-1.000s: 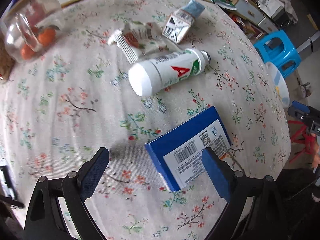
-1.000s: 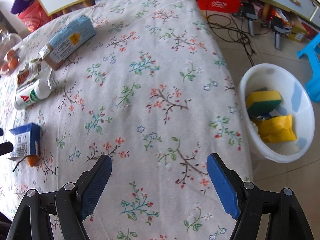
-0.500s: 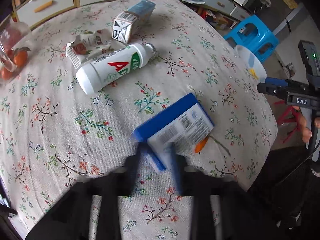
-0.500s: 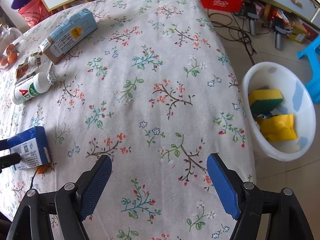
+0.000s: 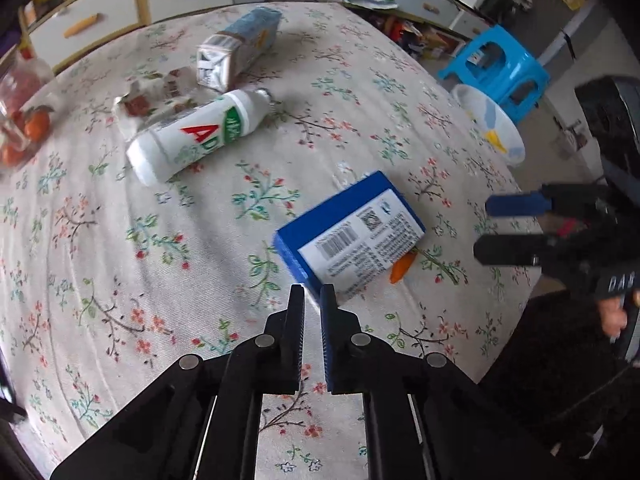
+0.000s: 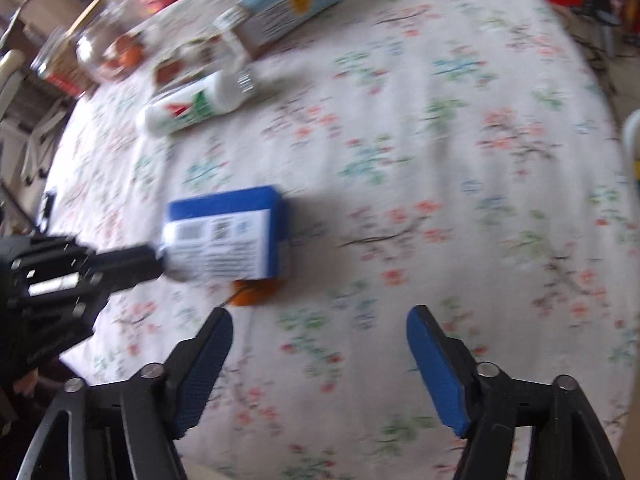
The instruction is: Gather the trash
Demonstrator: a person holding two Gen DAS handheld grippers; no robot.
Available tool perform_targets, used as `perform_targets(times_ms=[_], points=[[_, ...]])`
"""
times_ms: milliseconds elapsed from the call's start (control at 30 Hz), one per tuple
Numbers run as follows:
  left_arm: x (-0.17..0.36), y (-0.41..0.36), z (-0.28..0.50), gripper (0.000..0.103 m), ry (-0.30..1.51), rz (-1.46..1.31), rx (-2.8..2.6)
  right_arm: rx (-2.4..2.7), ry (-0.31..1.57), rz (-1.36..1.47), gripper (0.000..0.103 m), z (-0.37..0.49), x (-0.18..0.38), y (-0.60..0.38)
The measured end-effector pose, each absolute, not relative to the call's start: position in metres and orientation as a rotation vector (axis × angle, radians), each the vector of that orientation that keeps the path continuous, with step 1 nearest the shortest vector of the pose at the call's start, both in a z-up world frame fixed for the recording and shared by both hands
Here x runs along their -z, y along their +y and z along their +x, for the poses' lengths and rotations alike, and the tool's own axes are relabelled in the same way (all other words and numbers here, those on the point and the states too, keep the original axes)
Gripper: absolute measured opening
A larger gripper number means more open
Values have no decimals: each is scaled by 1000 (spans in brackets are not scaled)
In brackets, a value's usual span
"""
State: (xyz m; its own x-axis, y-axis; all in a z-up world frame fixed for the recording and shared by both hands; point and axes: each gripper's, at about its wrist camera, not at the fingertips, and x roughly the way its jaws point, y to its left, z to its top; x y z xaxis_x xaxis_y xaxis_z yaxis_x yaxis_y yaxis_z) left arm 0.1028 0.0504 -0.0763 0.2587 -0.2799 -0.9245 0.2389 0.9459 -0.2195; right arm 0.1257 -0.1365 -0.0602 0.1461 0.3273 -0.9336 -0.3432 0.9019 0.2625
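Observation:
A blue box with a white barcode label [image 5: 350, 232] lies on the floral tablecloth [image 5: 100, 240]. My left gripper [image 5: 311, 294] is shut on the box's near corner; it also shows in the right wrist view [image 6: 154, 260], touching the box [image 6: 228, 236]. An orange scrap [image 5: 402, 268] pokes out from under the box. A white bottle [image 5: 196, 136], a crumpled wrapper [image 5: 148, 98] and a light-blue carton [image 5: 240, 50] lie farther back. My right gripper [image 6: 318, 364] is open and empty, near the table's front edge, short of the box.
A white basin [image 5: 490, 128] with yellow items stands on the floor off the table's right edge, beside a blue stool [image 5: 498, 70]. A glass jar with orange fruit [image 5: 22, 120] stands at the far left. Cabinets with drawers [image 5: 160, 4] line the back.
My left gripper has closed from wide open onto the blue box's corner. My right gripper has swung left from the basin side toward the box, still open.

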Motion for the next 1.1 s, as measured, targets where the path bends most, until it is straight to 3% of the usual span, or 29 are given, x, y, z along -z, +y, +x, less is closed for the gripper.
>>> perform_targets(times_ms=[33, 100, 167, 333, 400, 467, 567, 1000, 1100], points=[[76, 55, 104, 20, 1265, -46, 329, -494, 1344, -13, 69, 125, 61, -132], [75, 63, 102, 61, 1256, -57, 292, -508, 1352, -4, 66, 124, 64, -126], [71, 71, 100, 71, 1233, -74, 262, -514, 1360, 9, 62, 125, 66, -120], [69, 76, 98, 71, 1226, -77, 245, -525, 1391, 40, 49, 129, 77, -108], [70, 75, 98, 71, 1227, -62, 244, -531, 1407, 35, 39, 130, 84, -103], [70, 71, 98, 71, 1228, -52, 259, -538, 1419, 12, 16, 128, 89, -99], [69, 63, 98, 71, 1224, -38, 276, -549, 1411, -23, 6, 123, 89, -99], [76, 31, 112, 71, 1234, 51, 292, -499, 1358, -100, 4, 106, 77, -148], [75, 35, 115, 71, 1235, 38, 272, -475, 1340, -46, 12, 112, 69, -160]])
